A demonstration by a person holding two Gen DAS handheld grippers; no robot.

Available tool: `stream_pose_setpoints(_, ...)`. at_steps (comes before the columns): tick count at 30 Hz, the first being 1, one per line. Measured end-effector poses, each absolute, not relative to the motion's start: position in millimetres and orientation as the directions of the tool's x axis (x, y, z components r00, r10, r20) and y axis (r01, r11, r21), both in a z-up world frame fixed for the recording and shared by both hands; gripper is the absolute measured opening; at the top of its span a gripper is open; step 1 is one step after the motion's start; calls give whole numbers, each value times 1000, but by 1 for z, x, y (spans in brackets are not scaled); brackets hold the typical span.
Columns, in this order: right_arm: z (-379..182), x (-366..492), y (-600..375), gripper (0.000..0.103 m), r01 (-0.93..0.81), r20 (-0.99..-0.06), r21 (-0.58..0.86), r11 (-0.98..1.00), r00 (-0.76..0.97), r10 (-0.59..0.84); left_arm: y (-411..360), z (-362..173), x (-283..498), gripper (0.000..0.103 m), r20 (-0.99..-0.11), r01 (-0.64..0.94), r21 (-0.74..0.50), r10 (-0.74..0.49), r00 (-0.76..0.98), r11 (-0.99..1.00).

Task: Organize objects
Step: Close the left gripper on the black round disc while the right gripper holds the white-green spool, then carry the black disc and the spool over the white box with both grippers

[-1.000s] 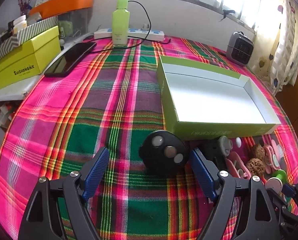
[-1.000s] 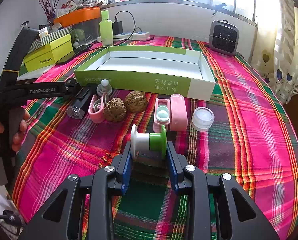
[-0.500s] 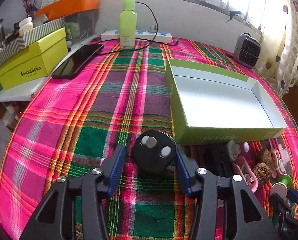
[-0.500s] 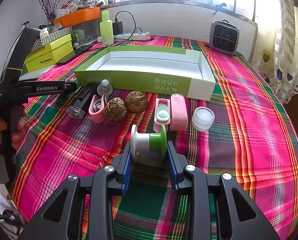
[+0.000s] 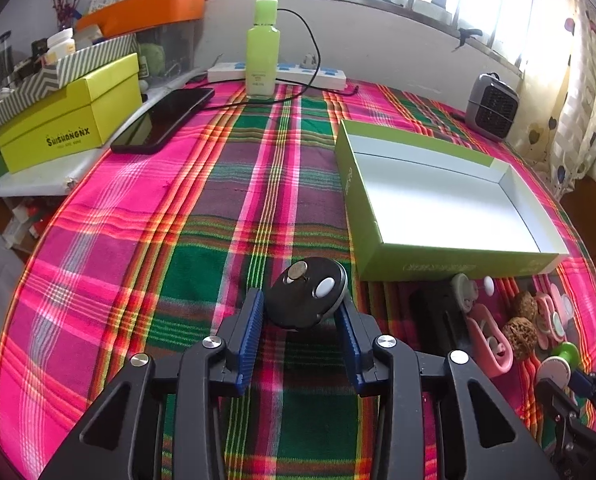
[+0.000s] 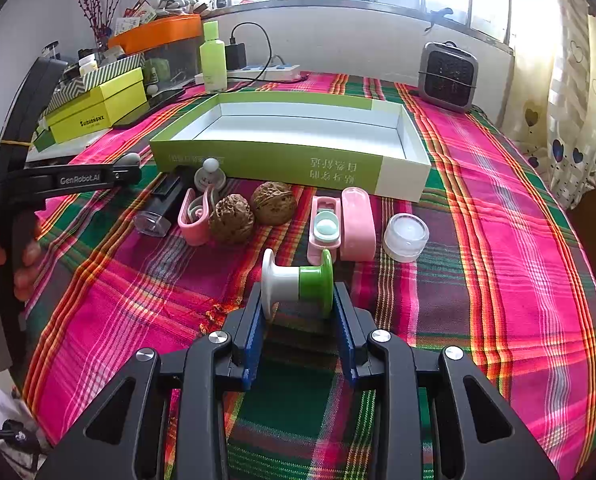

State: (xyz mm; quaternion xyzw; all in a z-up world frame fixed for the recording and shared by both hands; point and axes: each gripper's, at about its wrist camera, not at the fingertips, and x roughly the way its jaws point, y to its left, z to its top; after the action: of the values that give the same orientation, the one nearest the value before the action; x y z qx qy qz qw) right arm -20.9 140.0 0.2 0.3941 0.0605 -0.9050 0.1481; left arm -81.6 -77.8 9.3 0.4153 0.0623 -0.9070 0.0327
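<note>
My left gripper [image 5: 302, 312] is shut on a round black disc [image 5: 305, 293] with pale buttons, held tilted above the plaid cloth. My right gripper [image 6: 298, 300] is shut on a white and green spool [image 6: 296, 281] near the cloth. An open green box [image 5: 437, 200] with a white inside stands just right of the disc; it also shows in the right wrist view [image 6: 298, 136]. Before the box lie two walnuts [image 6: 254, 210], a pink clip [image 6: 196, 216], pink cases [image 6: 343, 224], a clear jar [image 6: 405, 236] and a black device [image 6: 164, 206].
A green bottle [image 5: 262, 48], power strip [image 5: 278, 72] and black phone [image 5: 166, 118] sit at the back. A yellow box [image 5: 70, 116] stands on a shelf at left. A small grey heater [image 6: 449, 76] stands at the back right.
My left gripper closed on the black disc and lifted it, tilting it. My right gripper stayed shut on the spool without moving.
</note>
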Motion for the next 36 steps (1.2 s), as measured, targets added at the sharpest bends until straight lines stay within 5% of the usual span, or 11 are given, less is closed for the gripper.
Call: stream_pose_setpoints(36, 52, -53, 142, 33, 345, -660, 33, -938, -697, -280, -52, 60, -71, 34, -691, -44, -161, 145, -709, -986)
